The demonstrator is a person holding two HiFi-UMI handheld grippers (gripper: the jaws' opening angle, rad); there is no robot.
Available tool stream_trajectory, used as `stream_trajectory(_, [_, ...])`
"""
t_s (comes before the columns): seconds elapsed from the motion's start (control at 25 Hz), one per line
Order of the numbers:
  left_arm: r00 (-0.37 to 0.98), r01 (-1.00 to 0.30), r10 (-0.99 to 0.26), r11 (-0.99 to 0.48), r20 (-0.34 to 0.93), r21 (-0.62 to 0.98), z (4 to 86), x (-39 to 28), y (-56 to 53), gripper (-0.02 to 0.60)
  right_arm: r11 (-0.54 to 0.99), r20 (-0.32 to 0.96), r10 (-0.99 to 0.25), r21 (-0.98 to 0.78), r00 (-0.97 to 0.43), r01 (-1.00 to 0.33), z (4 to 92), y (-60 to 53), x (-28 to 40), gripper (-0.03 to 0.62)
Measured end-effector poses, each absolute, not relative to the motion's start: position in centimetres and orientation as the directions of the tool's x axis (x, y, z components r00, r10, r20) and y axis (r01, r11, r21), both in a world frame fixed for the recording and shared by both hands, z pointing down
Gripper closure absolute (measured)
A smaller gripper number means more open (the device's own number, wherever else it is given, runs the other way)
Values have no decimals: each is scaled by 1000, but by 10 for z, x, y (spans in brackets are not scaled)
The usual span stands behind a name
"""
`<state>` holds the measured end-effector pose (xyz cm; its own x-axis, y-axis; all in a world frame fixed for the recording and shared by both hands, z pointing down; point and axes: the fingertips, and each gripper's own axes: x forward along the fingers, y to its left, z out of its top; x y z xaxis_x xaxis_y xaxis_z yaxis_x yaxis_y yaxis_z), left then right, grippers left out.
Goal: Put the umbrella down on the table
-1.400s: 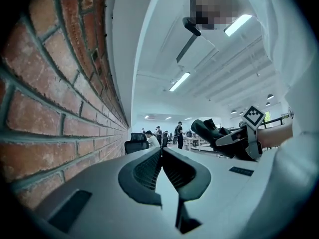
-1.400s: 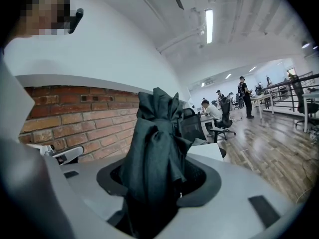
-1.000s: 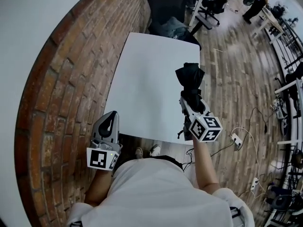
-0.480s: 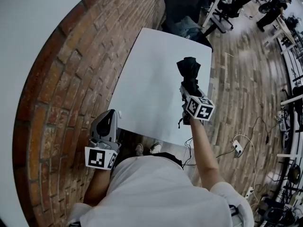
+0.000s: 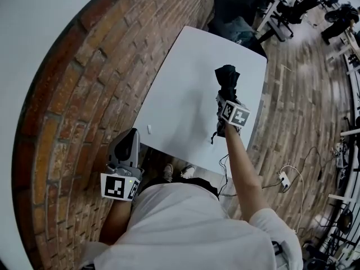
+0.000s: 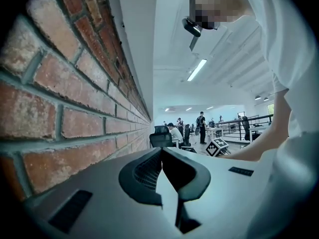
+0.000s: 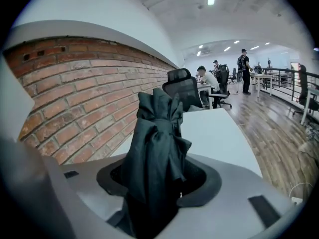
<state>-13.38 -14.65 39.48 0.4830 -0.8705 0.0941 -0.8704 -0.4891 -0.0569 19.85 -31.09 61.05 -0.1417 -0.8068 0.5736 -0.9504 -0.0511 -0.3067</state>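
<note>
A folded black umbrella (image 5: pixel 226 79) sticks out forward from my right gripper (image 5: pixel 226 99), whose jaws are shut on its lower part. It hangs over the right side of the white table (image 5: pixel 185 94), pointing away from me. In the right gripper view the umbrella's crumpled fabric (image 7: pixel 157 143) fills the gap between the jaws, with the table (image 7: pixel 222 133) beyond it. My left gripper (image 5: pixel 131 135) hovers by the table's near left corner beside the brick wall. Its jaws meet with nothing between them (image 6: pixel 162 152).
A brick wall (image 5: pixel 84 83) runs along the table's left side. A small white scrap (image 5: pixel 149 129) lies near the table's front left edge. A black office chair (image 7: pixel 185 91) stands at the far end, and cables with a power strip (image 5: pixel 284 180) lie on the wooden floor to the right.
My right gripper has sunk and moved forward over the table with the umbrella. The left gripper has barely shifted.
</note>
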Motion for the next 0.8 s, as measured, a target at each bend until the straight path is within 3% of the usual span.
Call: stream_trajectory(0.8, [419,-899,-883,-437,212,-41,425,-151,-137,558,-191,718,-694,-260,-57,-946,703,-352,199,353])
